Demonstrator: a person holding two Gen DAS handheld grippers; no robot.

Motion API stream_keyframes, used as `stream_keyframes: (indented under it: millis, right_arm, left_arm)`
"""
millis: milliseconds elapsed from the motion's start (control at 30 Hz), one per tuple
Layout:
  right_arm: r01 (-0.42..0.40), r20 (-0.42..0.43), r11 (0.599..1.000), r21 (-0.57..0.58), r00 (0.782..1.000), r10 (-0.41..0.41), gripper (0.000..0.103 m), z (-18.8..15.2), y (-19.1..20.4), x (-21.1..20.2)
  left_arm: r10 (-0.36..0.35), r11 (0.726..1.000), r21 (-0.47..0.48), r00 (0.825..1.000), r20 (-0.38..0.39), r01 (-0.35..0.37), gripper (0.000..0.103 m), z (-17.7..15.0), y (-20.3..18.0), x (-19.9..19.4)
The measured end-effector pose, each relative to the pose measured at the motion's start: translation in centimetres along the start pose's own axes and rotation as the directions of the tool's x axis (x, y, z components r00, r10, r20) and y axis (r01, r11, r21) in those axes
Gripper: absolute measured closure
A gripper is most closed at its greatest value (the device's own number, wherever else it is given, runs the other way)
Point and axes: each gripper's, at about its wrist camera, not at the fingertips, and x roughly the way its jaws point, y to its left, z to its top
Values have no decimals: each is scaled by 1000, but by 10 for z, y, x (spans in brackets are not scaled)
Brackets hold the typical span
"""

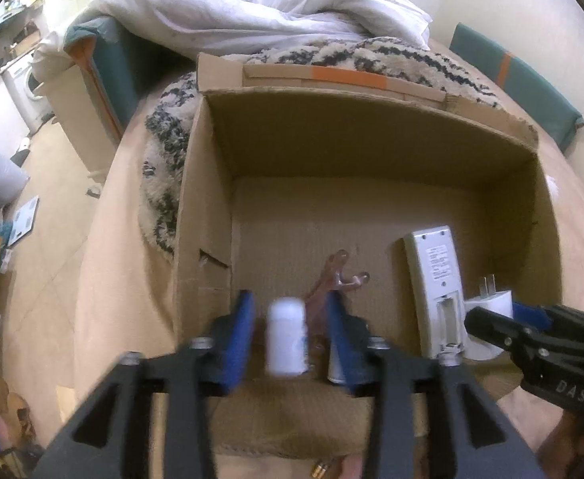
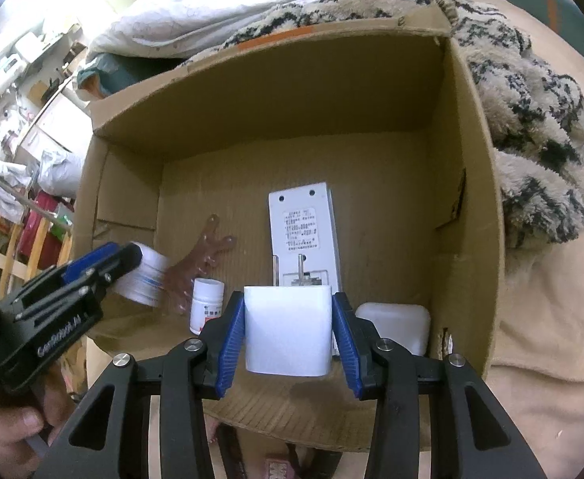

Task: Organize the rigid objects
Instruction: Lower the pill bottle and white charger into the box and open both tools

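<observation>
Fingers [image 1: 248,335] of the left gripper [image 1: 288,339] parted over a cardboard box [image 1: 371,135], blue pads clear on both sides of a white bottle [image 1: 287,335], blurred, long axis upright along the pointing line; whether falling or resting, impossible to tell. Right gripper [image 2: 288,335] clamped on a white charger [image 2: 288,331], pads flat against both sides, prongs aimed away toward the box floor. Directly beyond the charger, a white remote [image 2: 304,231] lying face down, long axis running away from the fingers, battery bay open. Right of the charger, a white case [image 2: 395,323] against the near wall. Left of it, a second small bottle [image 2: 208,303] standing upright beside a brown gecko toy [image 2: 200,259]. Judged free ground for the charger: the bare cardboard toward the far wall, past the remote. Box set on a bed, patterned fleece blanket [image 2: 531,135] and white duvet [image 1: 252,4] bunched behind.
</observation>
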Motion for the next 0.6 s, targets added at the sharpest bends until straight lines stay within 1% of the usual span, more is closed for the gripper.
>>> stream_keyframes:
  millis: [33, 67, 100, 133, 200, 333, 400, 600]
  right_arm:
    - [-7, 11, 1000, 4, 1000, 7, 56, 1, 0, -2]
    - [-18, 24, 1000, 9, 1000, 18, 52, 2, 0, -5]
    - [-24, 38, 1000, 12, 999, 23, 45, 3, 1, -8]
    - [-26, 54, 1000, 15, 998, 25, 31, 3, 0, -12]
    - [-45, 82, 999, 21, 996, 43, 29, 5, 0, -18]
    - [-72, 107, 997, 29, 992, 68, 17, 6, 2, -25]
    - [-78, 111, 997, 28, 991, 75, 16, 6, 3, -27]
    - [-78, 126, 996, 31, 989, 74, 16, 3, 4, -35]
  left_arm:
    - [-13, 1000, -11, 1000, 13, 13, 44, 0, 1, -4]
    - [-28, 999, -17, 999, 21, 29, 42, 0, 0, -6]
    - [-37, 999, -21, 999, 26, 37, 39, 1, 0, -8]
    - [-35, 999, -20, 999, 29, 36, 38, 1, -1, -10]
    - [-28, 999, -15, 999, 37, 28, 37, 1, -1, -13]
    - [-6, 1000, -3, 999, 50, 7, 37, 0, -1, -18]
    - [8, 1000, 1, 999, 51, -8, 37, -1, 0, -20]
    - [11, 1000, 19, 999, 50, -12, 37, -5, -2, -26]
